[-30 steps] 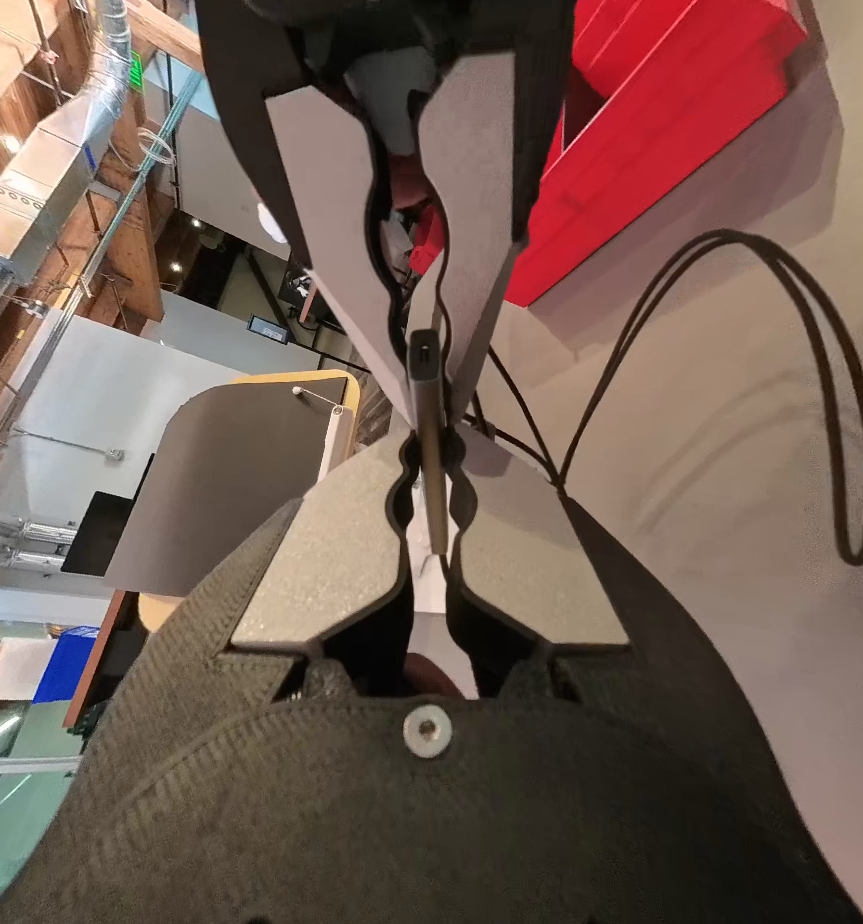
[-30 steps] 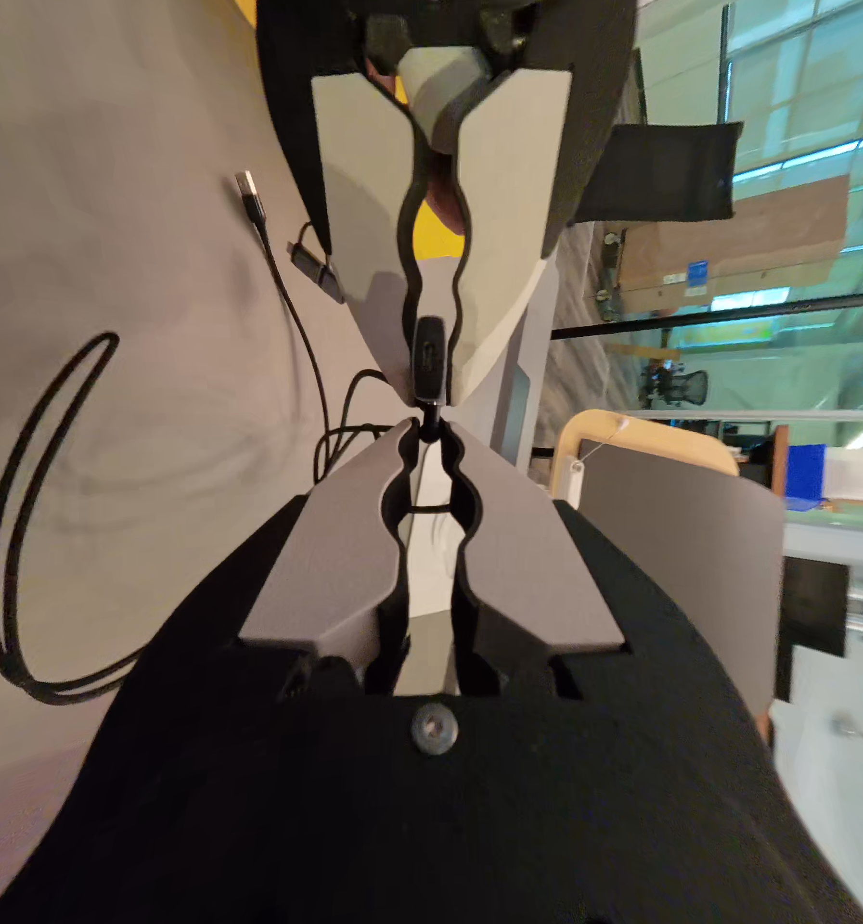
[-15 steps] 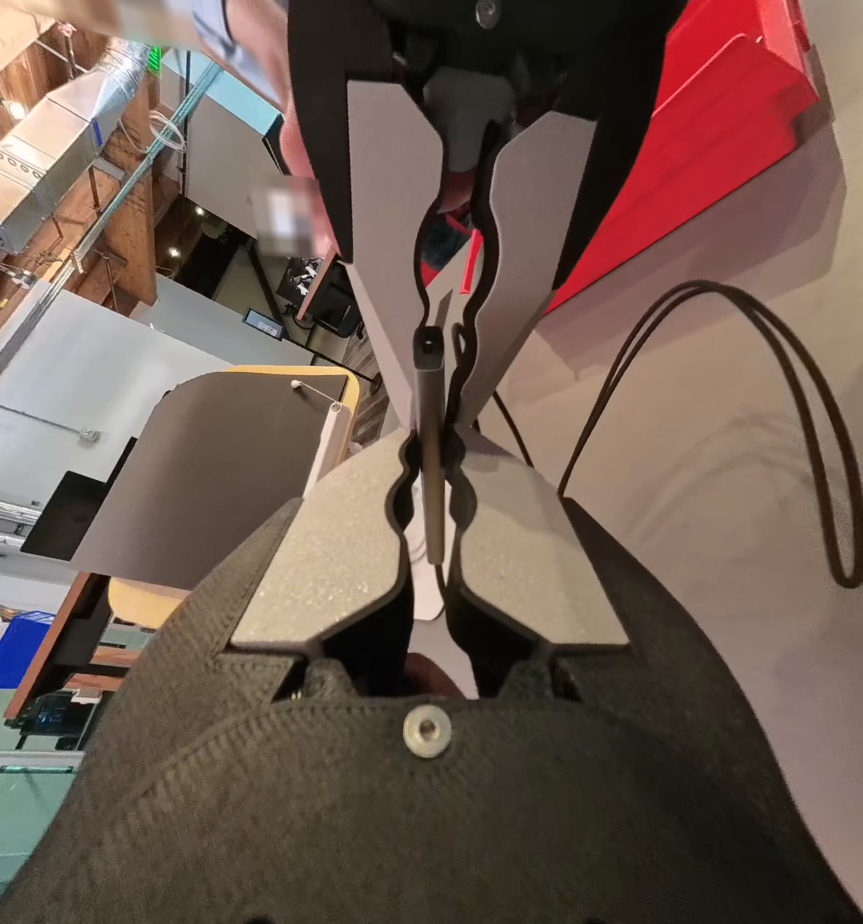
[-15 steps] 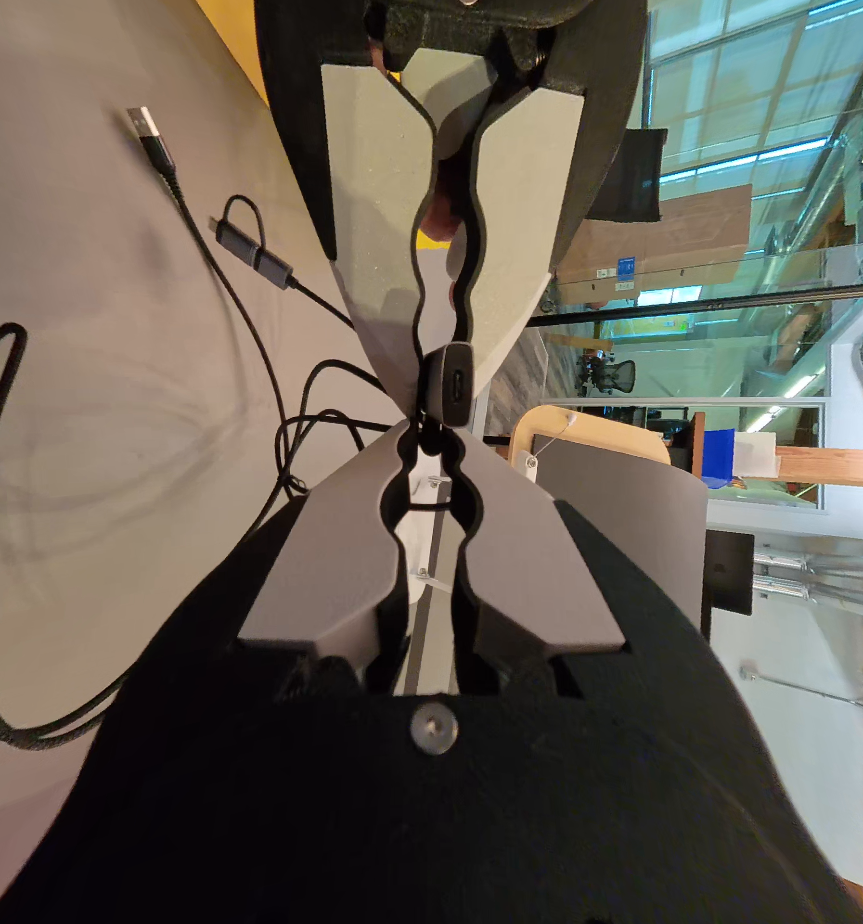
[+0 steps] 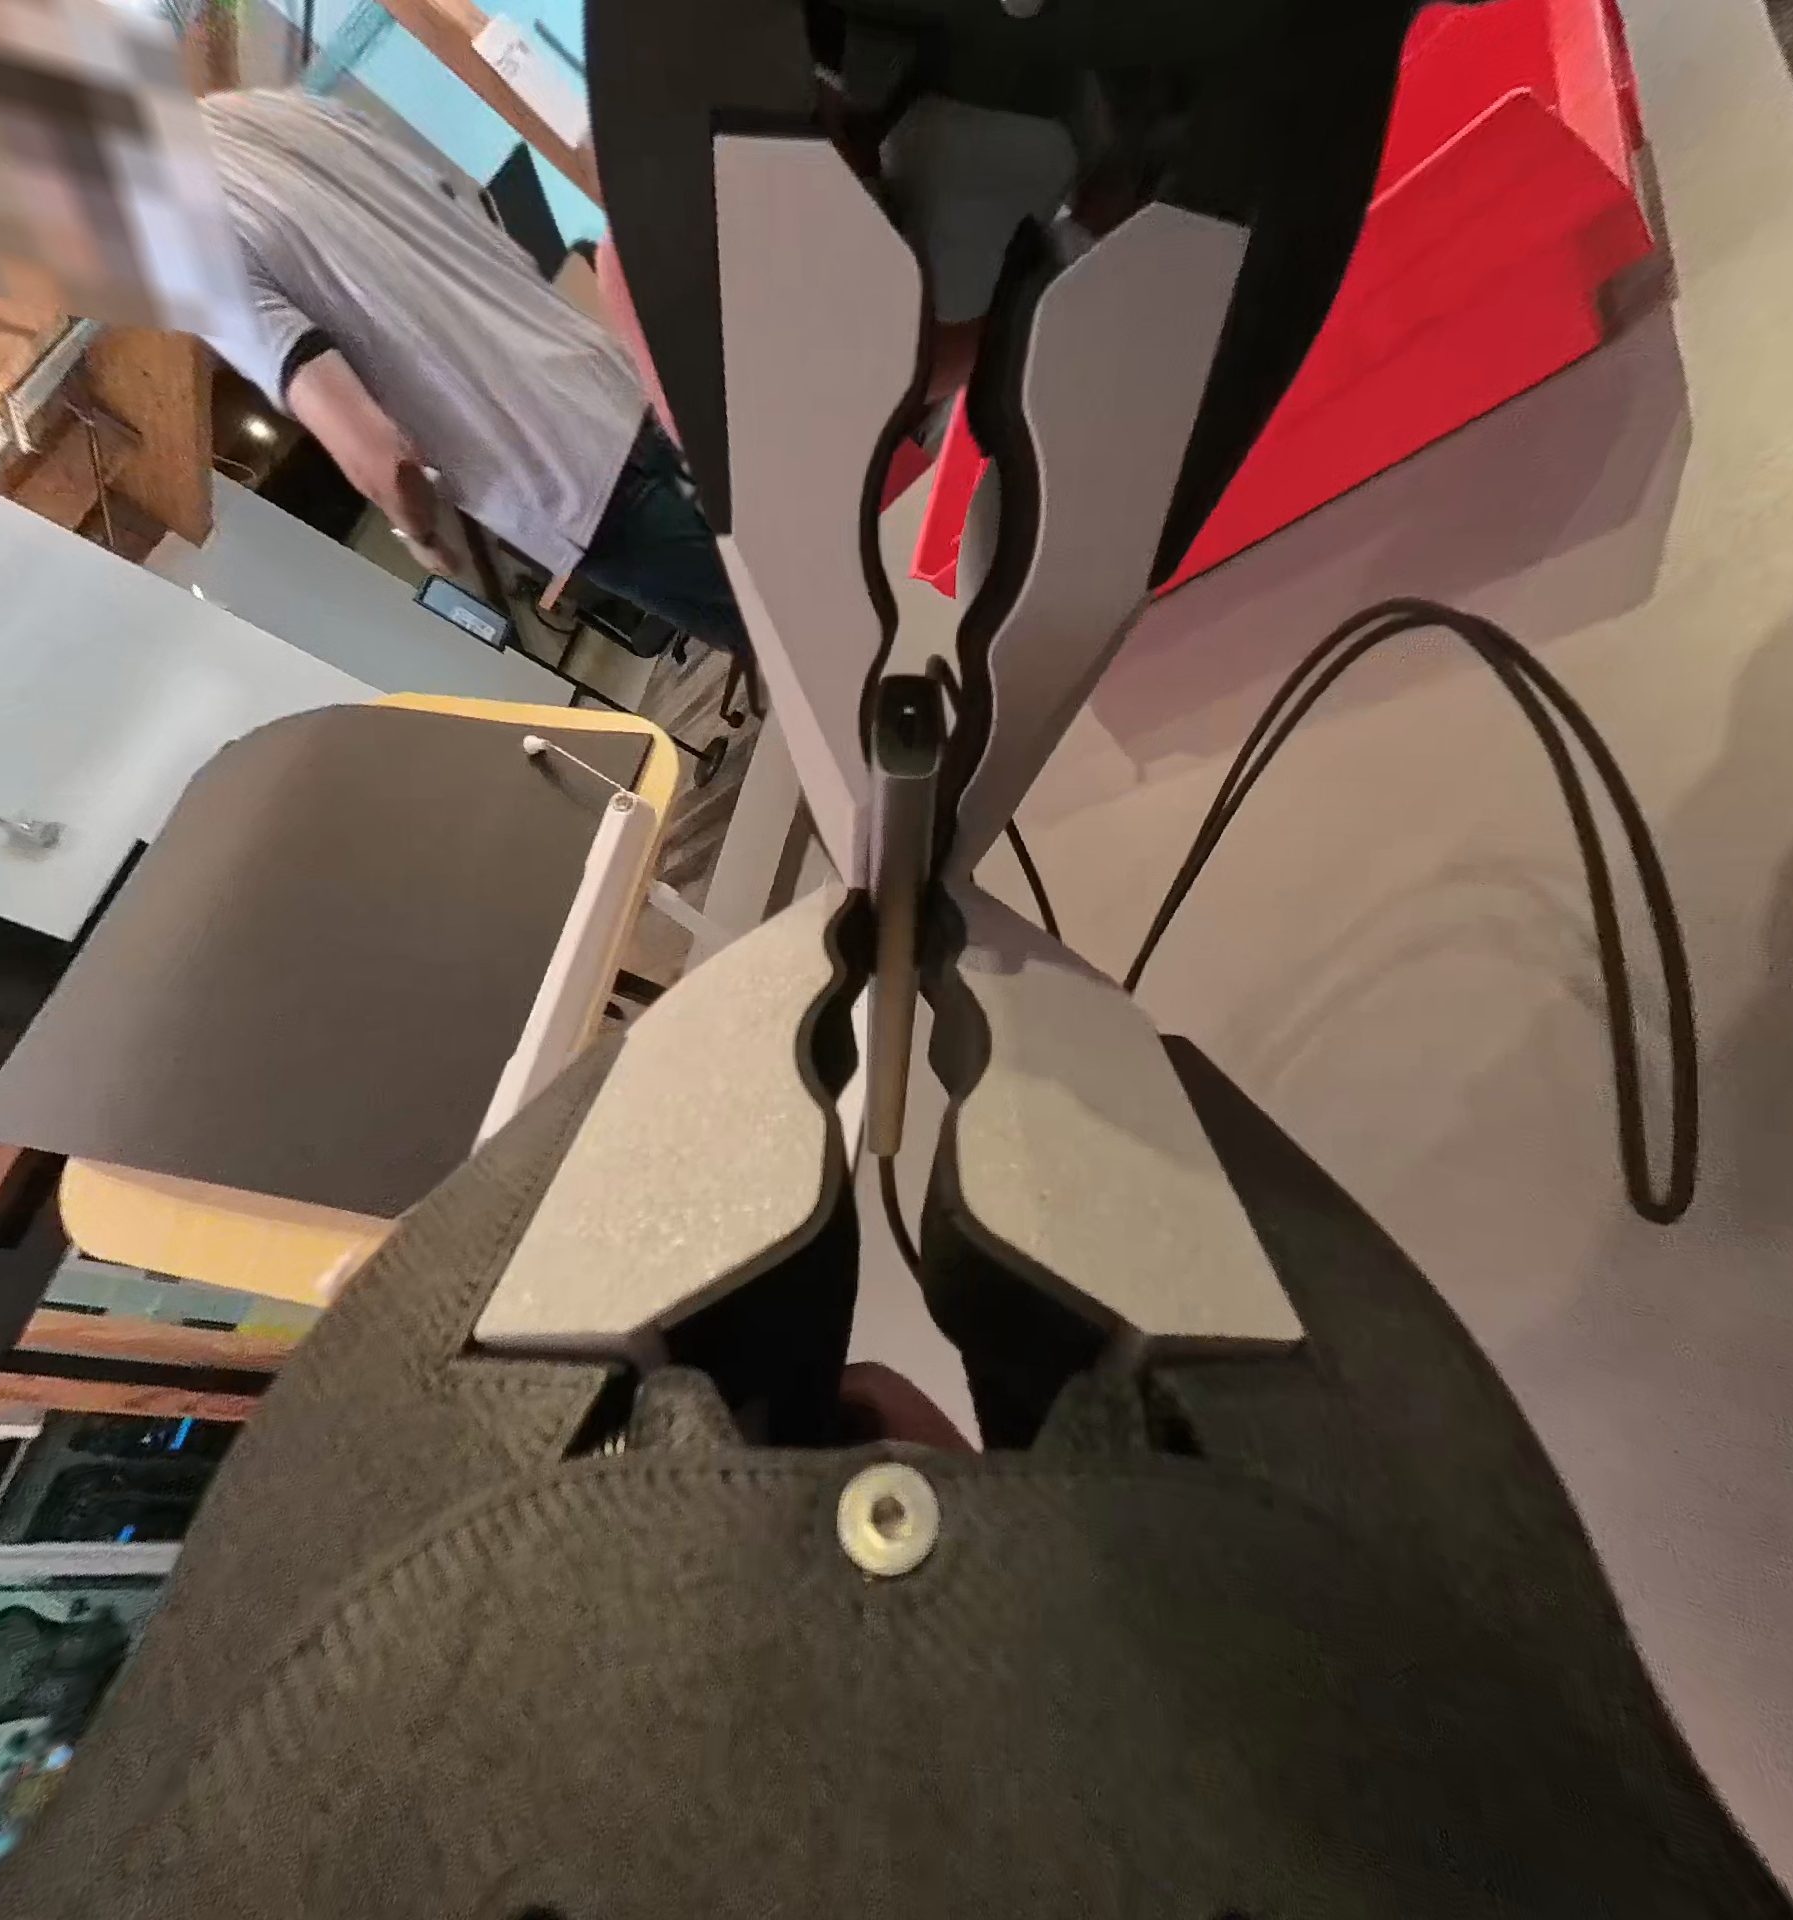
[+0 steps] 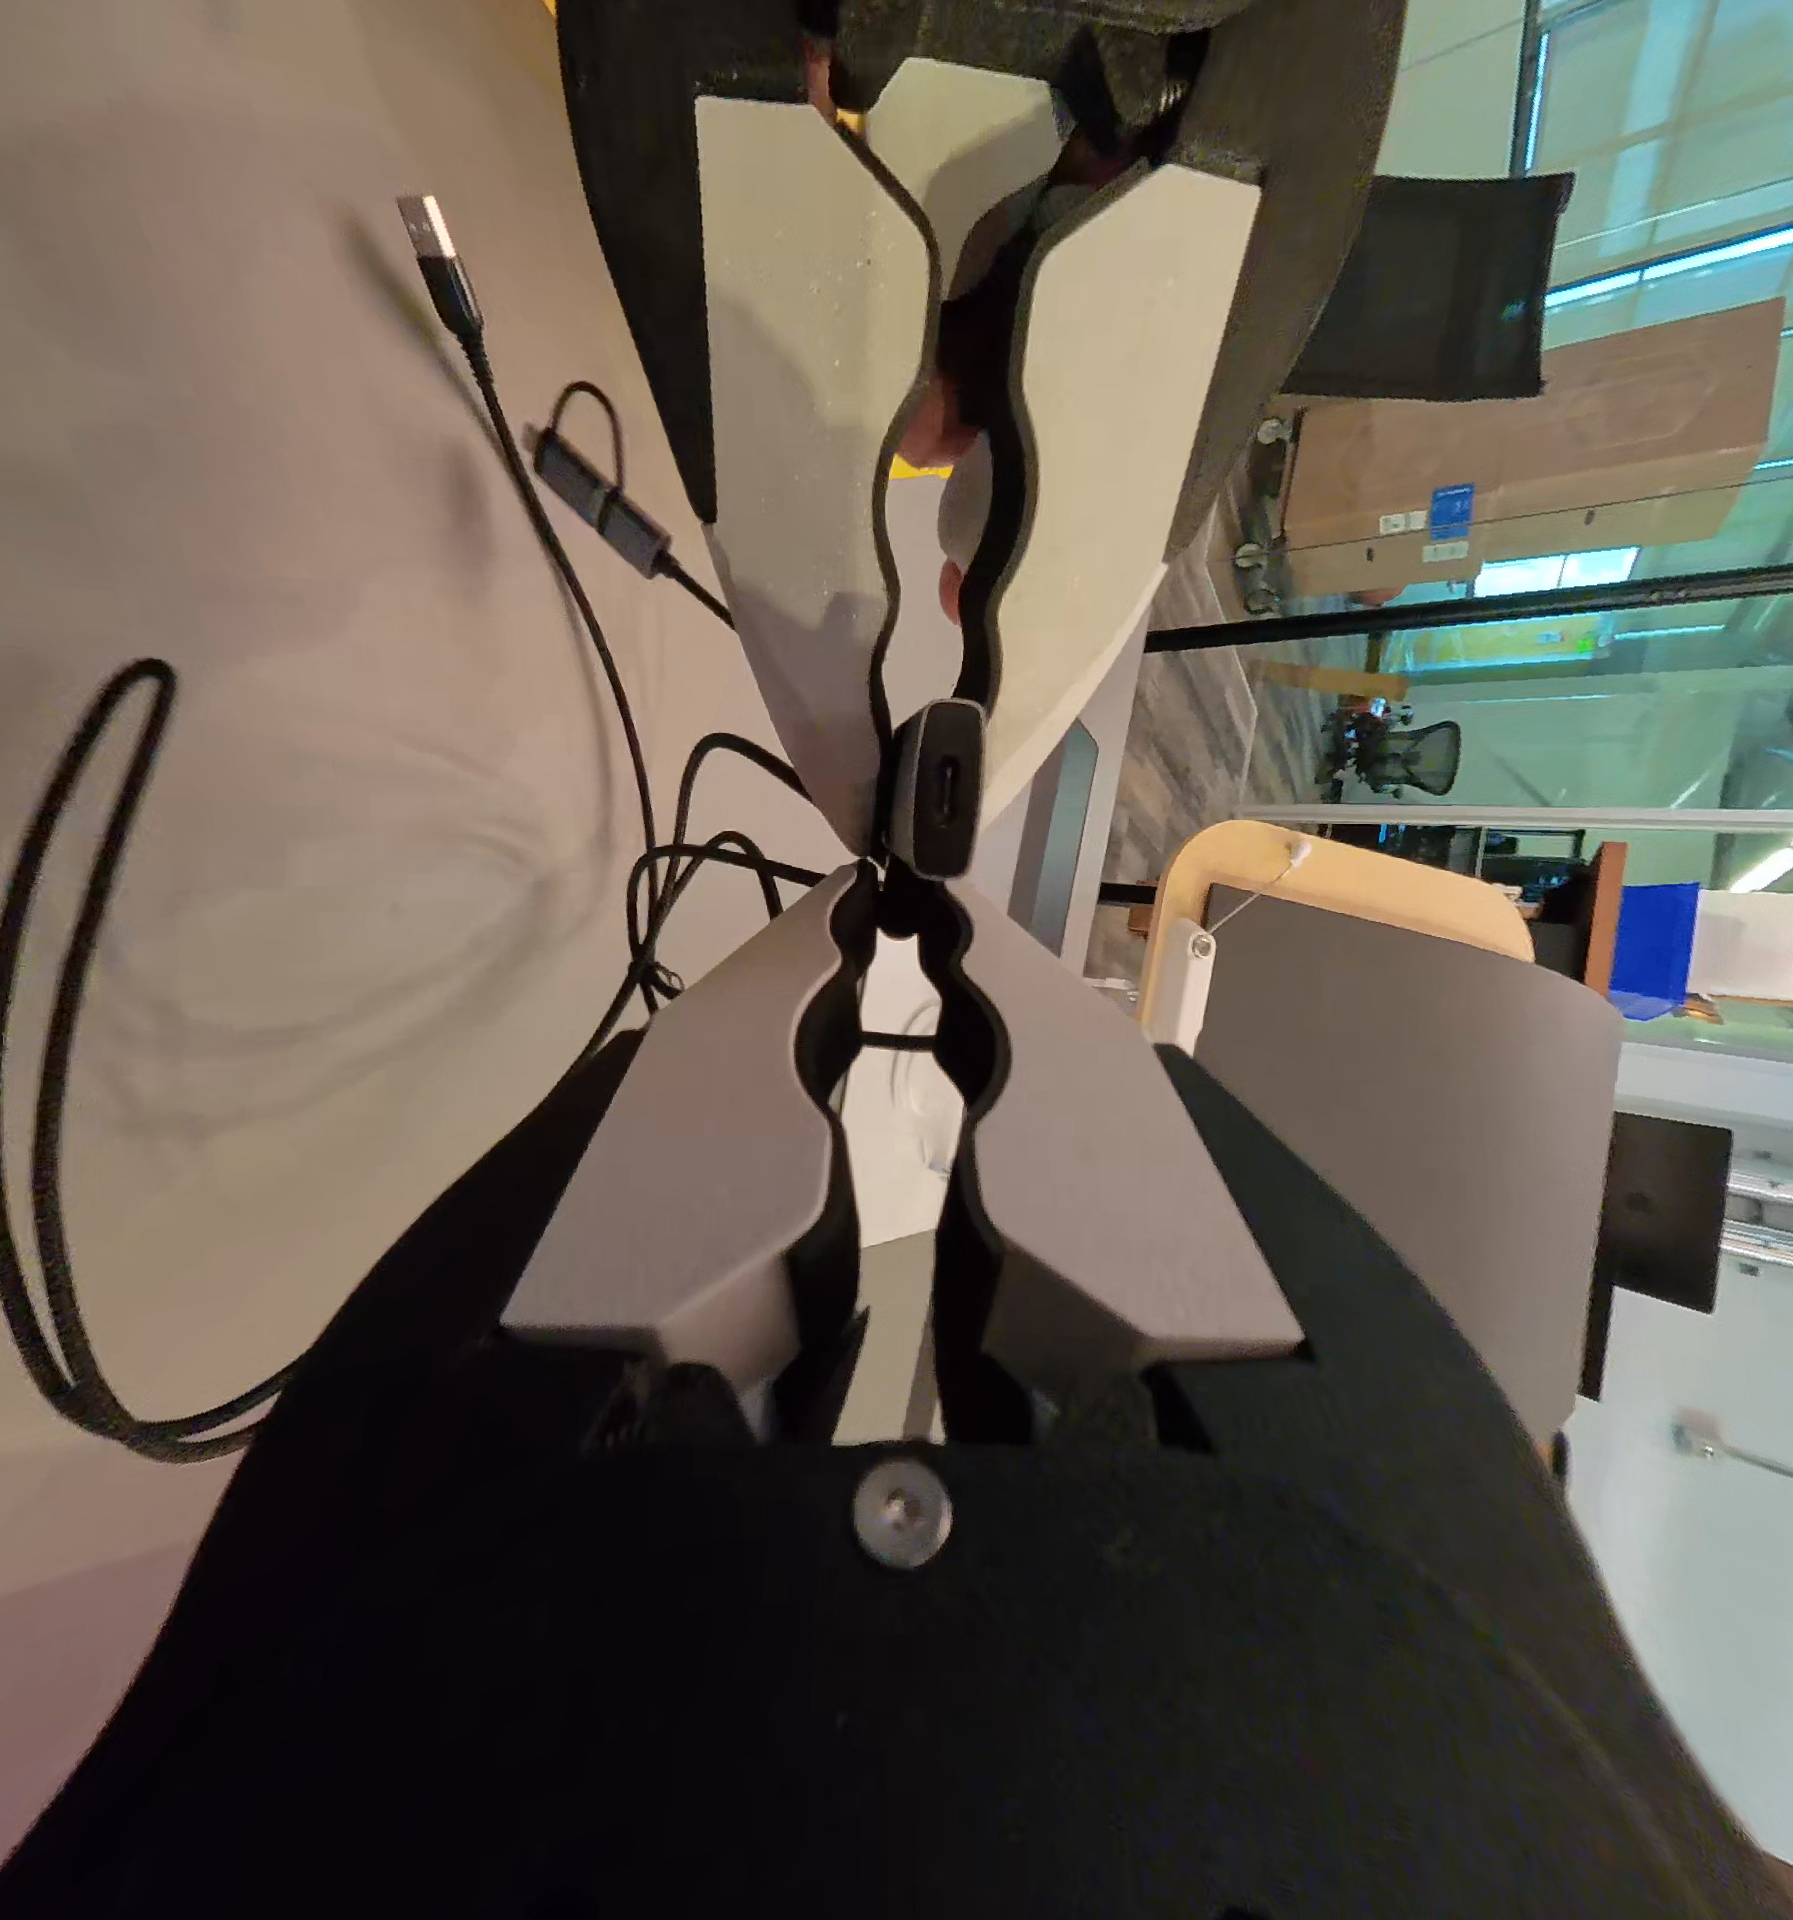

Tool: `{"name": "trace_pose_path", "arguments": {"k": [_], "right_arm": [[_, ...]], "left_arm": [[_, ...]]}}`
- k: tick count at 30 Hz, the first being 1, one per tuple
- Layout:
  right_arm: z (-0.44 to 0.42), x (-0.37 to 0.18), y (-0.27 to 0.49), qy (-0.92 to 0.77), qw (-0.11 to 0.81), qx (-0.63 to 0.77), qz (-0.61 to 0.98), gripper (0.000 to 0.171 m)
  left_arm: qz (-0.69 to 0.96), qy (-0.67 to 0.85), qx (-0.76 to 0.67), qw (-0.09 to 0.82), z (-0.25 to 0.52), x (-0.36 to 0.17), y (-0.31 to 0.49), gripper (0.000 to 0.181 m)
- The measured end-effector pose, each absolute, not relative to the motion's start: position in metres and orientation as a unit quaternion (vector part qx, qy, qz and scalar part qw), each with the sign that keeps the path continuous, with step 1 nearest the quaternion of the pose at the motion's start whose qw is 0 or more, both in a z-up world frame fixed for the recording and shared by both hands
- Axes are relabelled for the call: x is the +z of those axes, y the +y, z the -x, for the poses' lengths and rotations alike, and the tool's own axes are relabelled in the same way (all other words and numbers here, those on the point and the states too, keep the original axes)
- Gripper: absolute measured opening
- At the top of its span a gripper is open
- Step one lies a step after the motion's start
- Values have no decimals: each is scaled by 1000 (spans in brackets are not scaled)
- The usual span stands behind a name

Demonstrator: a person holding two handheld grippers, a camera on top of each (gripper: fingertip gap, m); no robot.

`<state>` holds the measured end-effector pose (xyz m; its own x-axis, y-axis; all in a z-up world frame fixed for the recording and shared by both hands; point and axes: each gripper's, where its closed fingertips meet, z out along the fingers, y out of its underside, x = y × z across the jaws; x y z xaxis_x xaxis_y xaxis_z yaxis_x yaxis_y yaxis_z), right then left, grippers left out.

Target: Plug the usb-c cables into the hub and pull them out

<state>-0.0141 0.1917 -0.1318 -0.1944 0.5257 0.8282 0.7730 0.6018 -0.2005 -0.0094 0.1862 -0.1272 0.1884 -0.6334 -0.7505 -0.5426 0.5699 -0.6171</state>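
The right gripper [image 6: 897, 902], black-bodied with two wavy-edged grey fingers [image 6: 705, 1122], is closed tip to tip on a black cable plug [image 6: 897, 914]. Directly ahead, the left gripper [image 6: 918, 800] points back at it, its pale grey fingers pinched around a slim dark grey metal hub [image 6: 939, 790], whose end face with a small oval port faces the camera. The plug sits just below that port; whether it is seated cannot be told. On the beige tabletop [image 6: 248, 935] to the left lie a looped braided black cable [image 6: 30, 1039], a silver-tipped USB plug [image 6: 424, 223] and a dark grey adapter [image 6: 601, 509].
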Motion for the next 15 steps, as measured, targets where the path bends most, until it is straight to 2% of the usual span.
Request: {"name": "trace_pose_path", "arguments": {"k": [15], "right_arm": [[5, -135, 186, -770, 451, -117, 437, 6]], "left_arm": [[489, 640, -68, 588, 3, -133, 179, 10]]}}
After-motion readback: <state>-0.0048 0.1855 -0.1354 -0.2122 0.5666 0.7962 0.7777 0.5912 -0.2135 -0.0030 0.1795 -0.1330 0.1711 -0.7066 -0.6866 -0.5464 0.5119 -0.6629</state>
